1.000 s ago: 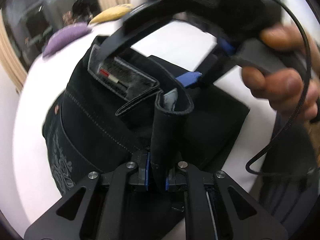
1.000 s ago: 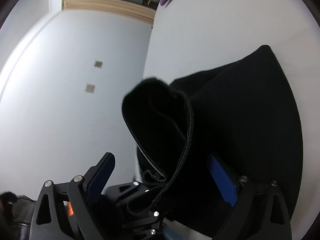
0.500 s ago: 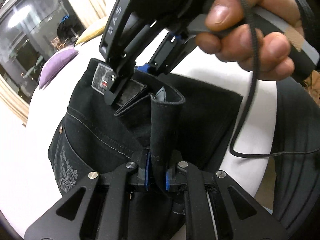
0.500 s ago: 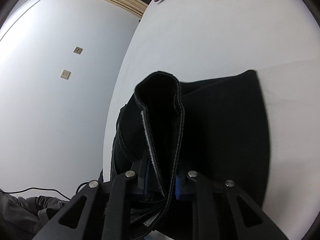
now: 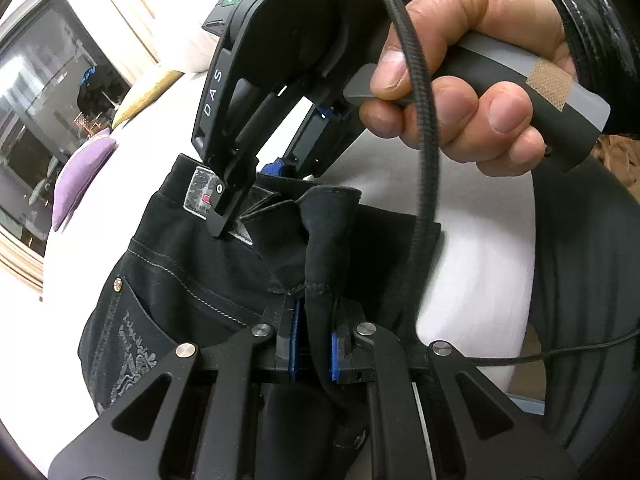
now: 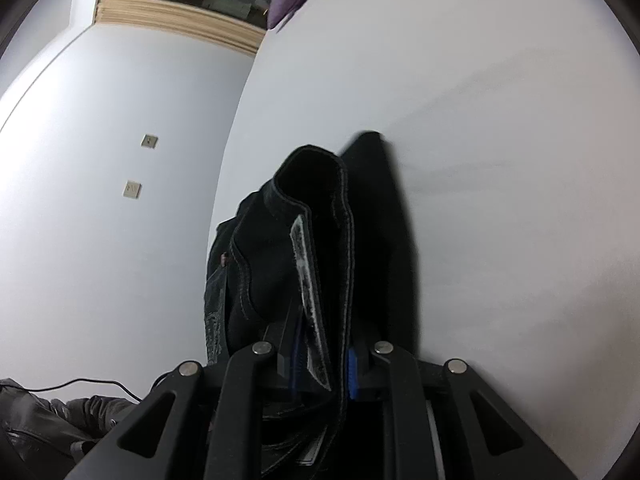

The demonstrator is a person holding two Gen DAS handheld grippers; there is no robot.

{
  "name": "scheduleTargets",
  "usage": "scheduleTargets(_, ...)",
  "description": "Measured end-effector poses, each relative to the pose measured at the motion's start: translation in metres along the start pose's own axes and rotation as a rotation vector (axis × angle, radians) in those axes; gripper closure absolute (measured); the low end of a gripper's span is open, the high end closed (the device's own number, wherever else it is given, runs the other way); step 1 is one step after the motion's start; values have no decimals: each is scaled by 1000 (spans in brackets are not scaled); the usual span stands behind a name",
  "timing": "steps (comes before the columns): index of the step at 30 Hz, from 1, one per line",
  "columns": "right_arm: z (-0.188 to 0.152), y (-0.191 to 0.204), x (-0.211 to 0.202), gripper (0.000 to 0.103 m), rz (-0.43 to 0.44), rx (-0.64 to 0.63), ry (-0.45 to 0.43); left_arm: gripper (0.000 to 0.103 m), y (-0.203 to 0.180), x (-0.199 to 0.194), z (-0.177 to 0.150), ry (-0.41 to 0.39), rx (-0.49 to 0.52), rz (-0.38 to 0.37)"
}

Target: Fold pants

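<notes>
The black pants (image 5: 192, 280) lie partly folded on a white table (image 5: 480, 280), with a stitched back pocket and a waistband label showing. My left gripper (image 5: 312, 352) is shut on a raised fold of the pants fabric. My right gripper (image 6: 322, 364) is shut on the waistband edge (image 6: 320, 240) and holds it up above the table (image 6: 500, 160). In the left wrist view the right gripper (image 5: 256, 196), held by a hand, clamps the waistband by the label.
A purple cushion (image 5: 80, 176) and a yellow cushion (image 5: 144, 92) lie at the table's far edge. A black cable (image 5: 424, 160) hangs from the right gripper's handle. A white wall with two small plates (image 6: 132, 190) is to the left.
The right gripper was open around the waistband one second ago and has since shut on it. Both grippers have lifted the fabric and drawn closer together.
</notes>
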State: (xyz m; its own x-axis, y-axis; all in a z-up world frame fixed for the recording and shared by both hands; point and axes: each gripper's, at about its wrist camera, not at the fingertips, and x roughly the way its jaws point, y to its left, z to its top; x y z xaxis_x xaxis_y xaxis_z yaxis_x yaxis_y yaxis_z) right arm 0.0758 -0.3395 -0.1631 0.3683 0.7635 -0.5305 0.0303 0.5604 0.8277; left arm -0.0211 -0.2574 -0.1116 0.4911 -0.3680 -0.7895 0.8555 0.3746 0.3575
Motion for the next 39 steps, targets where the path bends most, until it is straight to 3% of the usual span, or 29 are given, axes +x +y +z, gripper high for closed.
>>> scheduleTargets(4, 1, -7, 4, 86, 37, 15, -29, 93, -1, 11, -6, -5, 24, 16)
scheduleTargets(8, -4, -13, 1, 80, 97, 44, -41, 87, -4, -6, -17, -6, 11, -33)
scheduleTargets(12, -10, -4, -26, 54, -6, 33, -101, 78, 19, -36, -28, -32, -133, -211)
scheduleTargets(14, -12, 4, -48, 53, -85, 30, -152, 76, 37, -59, -38, -84, -205, -242)
scheduleTargets(15, -13, 12, -56, 54, -78, 17, -167, 69, 46, -68, -43, -102, -246, -252)
scheduleTargets(16, -14, 20, -61, 61, -60, 1, -180, 54, 61, -75, -50, -126, -307, -263)
scheduleTargets(18, -16, 48, -63, 68, -18, -69, -186, 42, 97, -86, -67, -192, -469, -263)
scheduleTargets(22, -16, 84, -32, 78, 38, -170, -108, 42, 163, -62, -88, -185, -647, -188)
scheduleTargets(25, -14, 82, 3, 81, 8, -147, -50, 42, 206, -20, -102, -120, -751, -181)
scheduleTargets(27, -11, 60, 18, 86, -78, -77, -33, 46, 220, 2, -108, -68, -789, -188)
scheduleTargets(28, -11, 46, 23, 103, -103, -25, -29, 46, 220, 10, -113, -55, -797, -197)
scheduleTargets(31, -16, 27, 24, 103, -53, 53, -56, 46, 208, 11, -124, -67, -777, -173)
scheduleTargets(35, -21, 35, 31, 103, -89, 29, -64, 46, 176, -16, -129, -83, -719, -145)
scheduleTargets(39, -27, 37, 33, 103, -85, 45, -82, 46, 128, -44, -139, -82, -544, -84)
